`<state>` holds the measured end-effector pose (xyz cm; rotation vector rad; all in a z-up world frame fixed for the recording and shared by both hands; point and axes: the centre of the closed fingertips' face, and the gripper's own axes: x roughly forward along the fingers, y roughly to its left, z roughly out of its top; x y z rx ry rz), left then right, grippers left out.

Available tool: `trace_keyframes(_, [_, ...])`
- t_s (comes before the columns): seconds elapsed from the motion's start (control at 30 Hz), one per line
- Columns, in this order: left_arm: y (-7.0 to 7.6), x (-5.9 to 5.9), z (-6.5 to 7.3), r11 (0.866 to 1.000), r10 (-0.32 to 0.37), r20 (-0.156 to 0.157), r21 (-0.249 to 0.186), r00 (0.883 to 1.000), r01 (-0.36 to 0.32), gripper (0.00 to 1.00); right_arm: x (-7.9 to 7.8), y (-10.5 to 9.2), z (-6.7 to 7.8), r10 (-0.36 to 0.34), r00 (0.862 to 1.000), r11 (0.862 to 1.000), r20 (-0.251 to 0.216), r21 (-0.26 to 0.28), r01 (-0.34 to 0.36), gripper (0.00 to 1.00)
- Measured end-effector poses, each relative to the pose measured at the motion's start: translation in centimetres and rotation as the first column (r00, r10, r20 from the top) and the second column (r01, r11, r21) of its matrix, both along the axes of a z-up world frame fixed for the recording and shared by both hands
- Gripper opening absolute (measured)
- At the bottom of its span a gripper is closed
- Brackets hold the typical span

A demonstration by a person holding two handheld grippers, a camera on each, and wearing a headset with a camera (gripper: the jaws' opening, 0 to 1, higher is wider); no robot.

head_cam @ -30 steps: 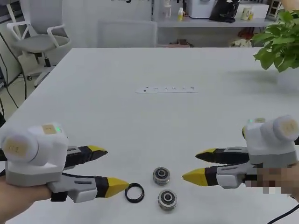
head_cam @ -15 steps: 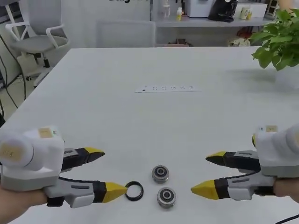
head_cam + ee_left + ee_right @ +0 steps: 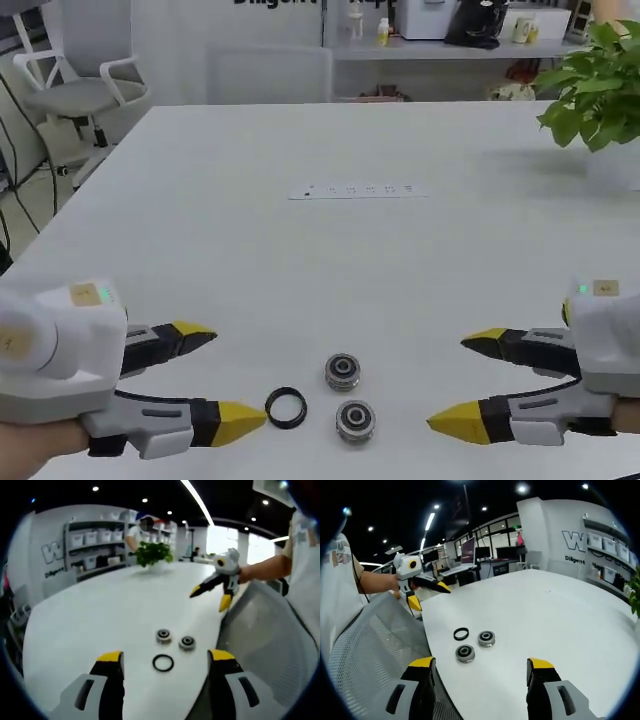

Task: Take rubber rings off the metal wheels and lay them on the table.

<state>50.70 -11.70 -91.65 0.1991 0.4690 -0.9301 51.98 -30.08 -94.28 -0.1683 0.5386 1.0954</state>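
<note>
1. Grippers: L gripper (image 3: 222, 373) sits low at the near-left of the white table (image 3: 330, 250), R gripper (image 3: 463, 382) at the near-right. The yellow tips of both point inward toward each other.
2. L gripper jaws are spread wide w/ nothing between them. In the left gripper view its own tips (image 3: 166, 656) frame the parts from the near side w/o touching any.
3. R gripper jaws are also wide apart and empty, and the same shows in the right gripper view (image 3: 481, 662). It's well clear of the parts.
4. One black rubber ring (image 3: 269, 409) lies flat on the table, loose, just right of the L gripper's nearer tip and apart from it.
5. Two metal wheels lie right of the ring, near the table's front edge: the far wheel (image 3: 343, 371) and the near wheel (image 3: 356, 421). They're close together but not touching, and neither touches the ring.
6. Left gripper view: ring (image 3: 155, 663) is nearest, w/ far wheel (image 3: 163, 636) and near wheel (image 3: 187, 642) beyond it. R gripper (image 3: 207, 601) is held farther off.
7. Right gripper view: near wheel (image 3: 465, 653) and far wheel (image 3: 486, 638) come first, then the ring (image 3: 455, 634), then the L gripper (image 3: 432, 599) past it.
8. Can't tell if either wheel has a ring on it; too small.
9. Misc: a white power strip (image 3: 358, 190) sits mid-table and a green plant (image 3: 595, 85) at the far right.
</note>
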Motion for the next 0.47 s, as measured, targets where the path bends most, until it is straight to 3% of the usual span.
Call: trace_keyframes(0.47, [-0.38,-0.41,0.19,1.0,-0.001,0.002,0.007,1.0,0.001,0.69,-0.29,-0.53,0.03,-0.002,1.0,1.0,0.017,-0.001,0.002,0.74])
